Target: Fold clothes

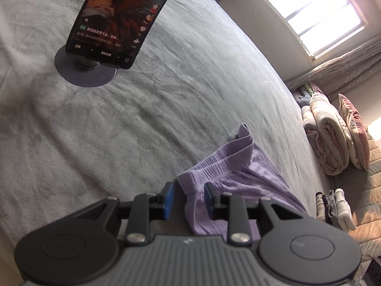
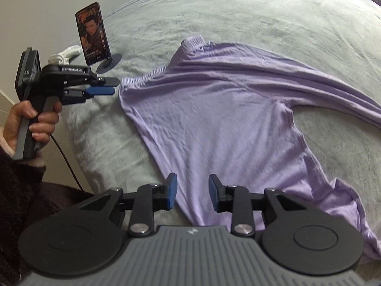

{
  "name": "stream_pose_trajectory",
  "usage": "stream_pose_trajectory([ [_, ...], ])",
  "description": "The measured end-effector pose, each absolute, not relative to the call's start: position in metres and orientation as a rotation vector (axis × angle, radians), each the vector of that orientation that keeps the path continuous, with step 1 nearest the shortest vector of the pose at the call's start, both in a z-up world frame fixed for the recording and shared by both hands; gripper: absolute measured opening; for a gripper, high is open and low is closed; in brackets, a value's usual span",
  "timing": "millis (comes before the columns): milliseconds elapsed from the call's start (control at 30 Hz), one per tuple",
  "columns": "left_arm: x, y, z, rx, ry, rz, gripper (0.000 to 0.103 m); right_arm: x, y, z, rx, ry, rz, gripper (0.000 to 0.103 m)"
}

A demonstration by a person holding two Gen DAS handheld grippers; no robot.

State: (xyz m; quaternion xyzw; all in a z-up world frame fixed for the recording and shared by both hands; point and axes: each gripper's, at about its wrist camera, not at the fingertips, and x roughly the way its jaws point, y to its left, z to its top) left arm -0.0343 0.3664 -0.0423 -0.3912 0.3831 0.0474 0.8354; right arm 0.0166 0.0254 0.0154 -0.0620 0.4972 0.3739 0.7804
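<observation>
Grey bedspread (image 2: 238,12): both grippers (image 1: 188,199) (image 2: 193,195) part-open, seemingly releasing lilac top (image 2: 214,124).

A top (image 2: 214,124) lies spread on the bed (image 2: 262,12); a phone (image 2: 92,33) on its stand stands behind it, to the left.

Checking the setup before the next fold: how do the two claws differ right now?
The left claw points sideways at the ribbed edge of the lilac knit top, beside the cloth; the right claw hangs over the top's body. In the left wrist view, cloth lies between the left claw's pads; the right claw's gap shows only cloth below. Both are open, gripping nothing.
</observation>
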Motion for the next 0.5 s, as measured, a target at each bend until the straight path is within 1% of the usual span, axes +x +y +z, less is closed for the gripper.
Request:
stream_pose_trajectory([
  [500,-0.024,0.369,-0.058,-0.900,0.778,0.061,0.026,0.123,0.106,0.028,0.027,1.071,0.720,0.034],
])
